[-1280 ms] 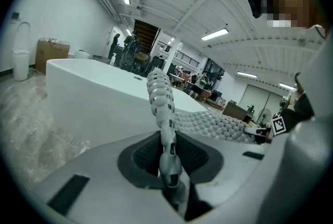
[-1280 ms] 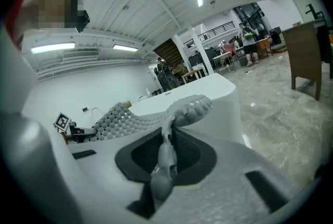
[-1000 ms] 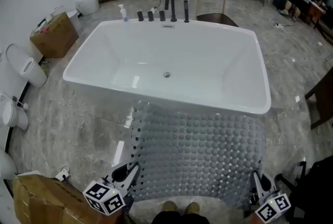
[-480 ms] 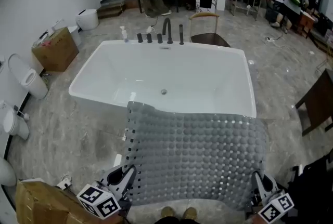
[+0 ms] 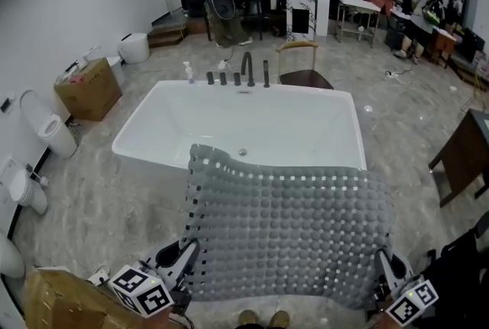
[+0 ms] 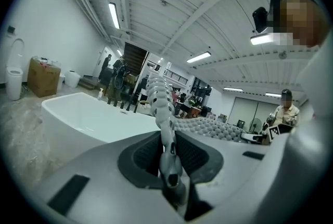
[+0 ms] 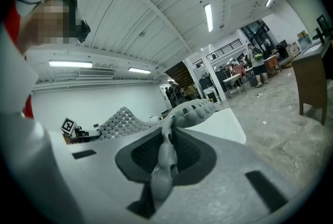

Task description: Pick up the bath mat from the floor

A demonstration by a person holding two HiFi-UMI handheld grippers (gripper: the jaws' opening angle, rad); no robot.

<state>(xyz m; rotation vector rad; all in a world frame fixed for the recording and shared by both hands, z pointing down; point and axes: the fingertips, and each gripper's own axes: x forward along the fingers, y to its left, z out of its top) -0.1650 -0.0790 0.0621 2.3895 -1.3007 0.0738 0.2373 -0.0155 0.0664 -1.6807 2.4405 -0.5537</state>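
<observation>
A grey bath mat [image 5: 289, 228] covered in round bumps hangs spread out in the air in front of me, its far edge reaching over the near rim of the white bathtub [image 5: 168, 121]. My left gripper [image 5: 186, 259] is shut on the mat's near left corner, my right gripper [image 5: 380, 268] on its near right corner. In the left gripper view the mat's edge [image 6: 164, 129] is pinched between the dark pads [image 6: 146, 153]. The right gripper view shows the mat's edge [image 7: 167, 153] clamped the same way, with the mat [image 7: 125, 119] rising to the left.
Black taps [image 5: 246, 69] and a bottle stand on the tub's far rim, a chair [image 5: 302, 68] behind it. Toilets [image 5: 47, 125] and a cardboard box [image 5: 88, 87] line the left wall. A dark table [image 5: 466, 156] is at the right. People stand at the back of the room.
The mat has come up higher and closer, covering more of the tub's near rim. My view has tilted up, showing more of the room behind. Both grippers keep their hold.
</observation>
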